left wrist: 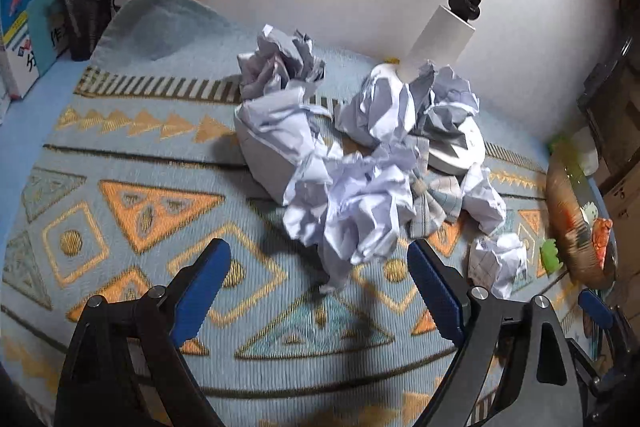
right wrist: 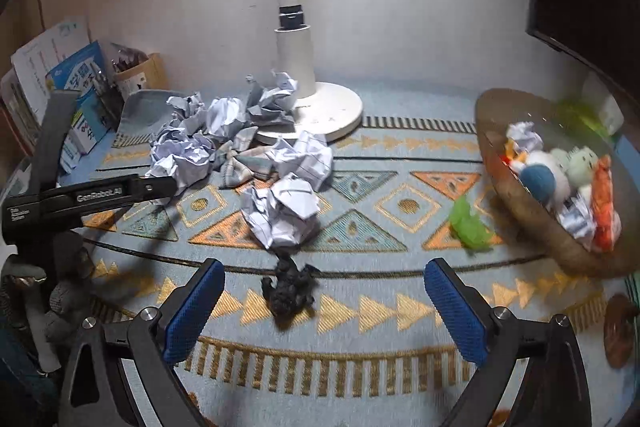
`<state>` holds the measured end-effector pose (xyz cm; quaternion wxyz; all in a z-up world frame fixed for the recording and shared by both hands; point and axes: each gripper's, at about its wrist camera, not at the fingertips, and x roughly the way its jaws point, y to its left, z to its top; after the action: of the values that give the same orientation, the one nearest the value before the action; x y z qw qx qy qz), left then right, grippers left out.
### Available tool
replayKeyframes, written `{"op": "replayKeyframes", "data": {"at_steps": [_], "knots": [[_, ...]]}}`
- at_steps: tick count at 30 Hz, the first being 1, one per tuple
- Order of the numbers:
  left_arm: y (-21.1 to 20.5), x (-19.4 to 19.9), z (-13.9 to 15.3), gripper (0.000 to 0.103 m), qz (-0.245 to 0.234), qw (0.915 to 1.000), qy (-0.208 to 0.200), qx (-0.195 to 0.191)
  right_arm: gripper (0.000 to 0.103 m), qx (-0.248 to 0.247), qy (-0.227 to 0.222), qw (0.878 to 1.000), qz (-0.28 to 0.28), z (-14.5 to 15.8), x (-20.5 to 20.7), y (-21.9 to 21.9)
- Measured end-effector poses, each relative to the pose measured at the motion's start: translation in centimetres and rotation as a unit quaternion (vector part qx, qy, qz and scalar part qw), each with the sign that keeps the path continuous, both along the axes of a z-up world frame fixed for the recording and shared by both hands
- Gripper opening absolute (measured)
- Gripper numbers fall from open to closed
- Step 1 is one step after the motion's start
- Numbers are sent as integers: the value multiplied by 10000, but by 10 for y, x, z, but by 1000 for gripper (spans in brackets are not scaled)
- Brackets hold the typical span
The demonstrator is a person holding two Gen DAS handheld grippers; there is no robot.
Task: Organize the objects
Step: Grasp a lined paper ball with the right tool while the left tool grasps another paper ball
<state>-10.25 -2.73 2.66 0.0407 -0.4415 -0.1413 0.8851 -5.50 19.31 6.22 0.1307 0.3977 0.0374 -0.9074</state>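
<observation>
Right claw spread wide, empty, above a small black lumpy toy on the patterned blue desk mat. Left claw spread too, empty, near a pile of crumpled white paper balls. Far right, brown wooden bowl already holding some toys and paper. Lots of paper left to tidy.

Left gripper: angled downward, blue-padded fingers spread wide with nothing clamped between the pads. Right gripper: likewise angled downward, its jaws apart and empty, blue pads facing each other. In the right wrist view, the left gripper's black body reaches in from the left edge.
</observation>
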Motion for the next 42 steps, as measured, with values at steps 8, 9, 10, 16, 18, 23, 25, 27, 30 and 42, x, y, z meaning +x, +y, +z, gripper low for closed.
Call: {"op": "replayKeyframes", "data": {"at_steps": [8,9,10,16,18,23,25,27,30,42], "knots": [[14,-7,-4,65,-260,9995,127,-125,89,-10,-562,9983,169,-29,-59,-31],[13,-7,-4,63,-241,9996,138,-89,77,-31,-579,9981,191,-33,-61,-34],[12,-6,-5,61,-252,9996,136,-27,68,-68,-587,9980,233,-37,-62,-36],[12,-2,-4,40,-346,9992,219,37,49,-280,-411,9978,429,-40,-55,-36],[10,0,0,34,-285,9991,305,52,49,-452,-291,9974,474,-34,-52,-31],[8,27,17,33,-357,9983,438,131,49,-681,65,9963,518,-8,-32,-21],[8,50,27,33,-427,9974,549,188,49,-651,204,9963,519,3,-15,-13],[6,73,33,33,-437,9969,618,223,49,-509,389,9965,529,10,6,-4],[12,100,32,33,-387,9971,601,244,50,-355,456,9972,478,9,31,11],[59,126,16,33,-472,9962,717,-145,57,-431,-411,9978,294,-38,52,40]]}}
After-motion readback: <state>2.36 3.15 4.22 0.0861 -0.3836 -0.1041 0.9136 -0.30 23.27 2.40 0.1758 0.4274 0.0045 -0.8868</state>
